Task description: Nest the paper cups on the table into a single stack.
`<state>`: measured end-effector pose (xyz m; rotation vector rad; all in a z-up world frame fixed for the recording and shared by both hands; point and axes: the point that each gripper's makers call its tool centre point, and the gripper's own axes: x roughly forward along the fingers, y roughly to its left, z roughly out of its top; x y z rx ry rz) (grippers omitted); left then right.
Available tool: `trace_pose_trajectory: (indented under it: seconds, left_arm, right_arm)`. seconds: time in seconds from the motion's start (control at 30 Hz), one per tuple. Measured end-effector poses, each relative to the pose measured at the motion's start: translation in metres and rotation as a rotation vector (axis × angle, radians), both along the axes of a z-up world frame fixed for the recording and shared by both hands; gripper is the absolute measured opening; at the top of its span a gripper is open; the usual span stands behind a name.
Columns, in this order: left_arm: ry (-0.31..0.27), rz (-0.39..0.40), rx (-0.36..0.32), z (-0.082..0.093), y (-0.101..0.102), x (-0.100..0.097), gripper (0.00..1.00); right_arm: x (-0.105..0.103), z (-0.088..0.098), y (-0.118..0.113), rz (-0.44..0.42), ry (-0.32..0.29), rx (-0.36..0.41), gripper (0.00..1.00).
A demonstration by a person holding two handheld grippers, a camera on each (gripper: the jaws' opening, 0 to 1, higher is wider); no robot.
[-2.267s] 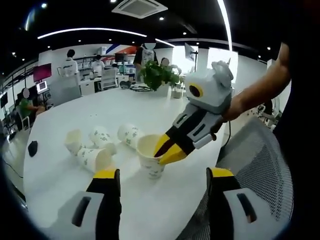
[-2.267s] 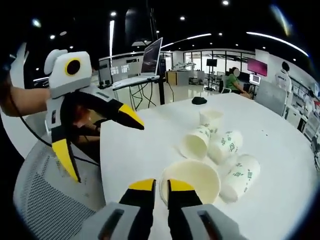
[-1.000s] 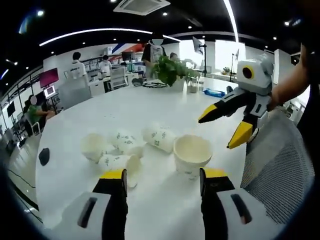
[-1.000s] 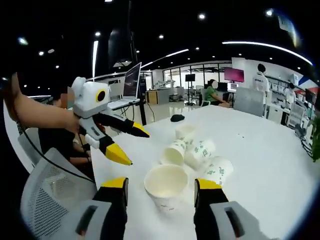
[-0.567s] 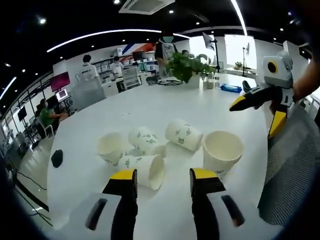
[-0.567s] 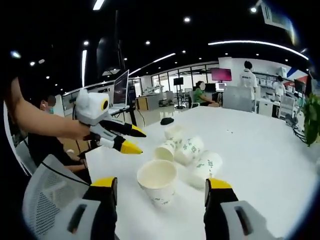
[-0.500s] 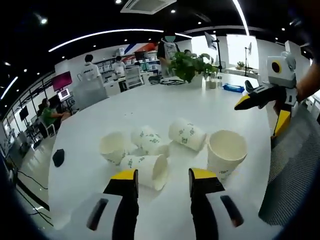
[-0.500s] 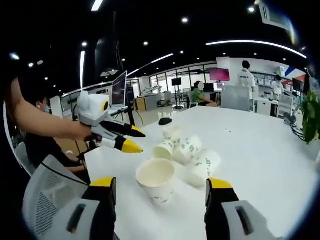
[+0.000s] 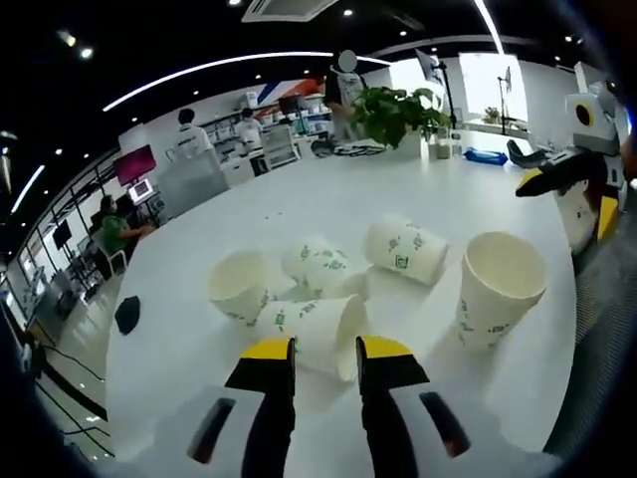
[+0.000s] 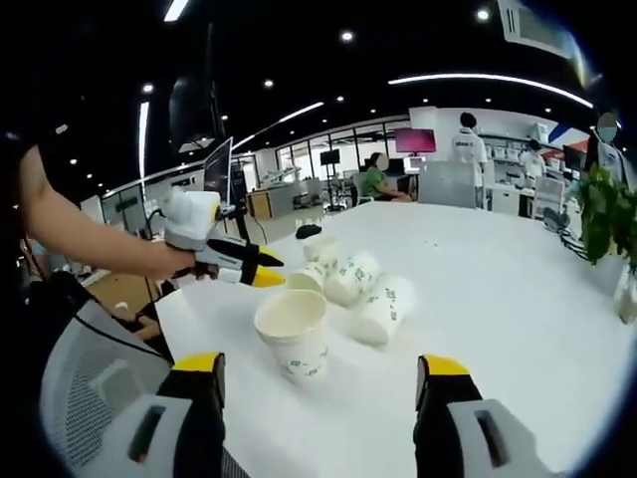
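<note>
The left gripper (image 9: 324,351) hangs low over the table (image 9: 328,194) with its jaws drawn to a narrow gap, right at the open mouth of a lying cup (image 9: 317,332), but whether they pinch its rim cannot be told. The right gripper (image 10: 318,376) is held back with jaws wide apart and nothing between them, facing the upright cup (image 10: 293,333). Three more cups (image 9: 322,267) lie tipped in a cluster behind the nearest one, some touching. The main risk, I judge, is that a thin paper rim crushes or slips from a narrow pinch, or that a nudged cup rolls (they lie on their sides on a smooth top) and scatters its neighbours. The upright cup stands near the table's curved edge by the mesh chair (image 10: 95,383), so a bump there could send it off. Beyond the cluster the top lies open, with ample room.
</note>
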<state>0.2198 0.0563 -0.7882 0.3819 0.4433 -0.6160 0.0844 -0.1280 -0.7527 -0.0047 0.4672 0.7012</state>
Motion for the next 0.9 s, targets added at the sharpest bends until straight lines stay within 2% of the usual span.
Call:
trace_pose_trajectory:
  seconds: [0.03, 0.23, 0.37, 0.67, 0.9]
  left_arm:
    - [0.002, 0.002, 0.006, -0.004, 0.000, 0.001, 0.23]
    - [-0.007, 0.038, 0.028, -0.005, 0.001, 0.002, 0.23]
    - [-0.003, 0.061, 0.044, -0.006, 0.001, 0.003, 0.22]
    - [-0.014, 0.098, 0.014, -0.001, -0.001, 0.005, 0.09]
    - [-0.025, 0.128, -0.007, 0.001, 0.008, 0.004, 0.01]
  right_arm:
    - [-0.001, -0.001, -0.001, -0.004, 0.005, -0.002, 0.78]
    - [-0.004, -0.010, -0.005, -0.021, 0.023, -0.011, 0.76]
    - [-0.003, -0.008, -0.005, -0.032, 0.021, -0.015, 0.75]
    - [-0.003, -0.008, -0.008, -0.052, 0.026, -0.012, 0.73]
    - [-0.004, -0.009, -0.007, -0.044, 0.025, -0.021, 0.72]
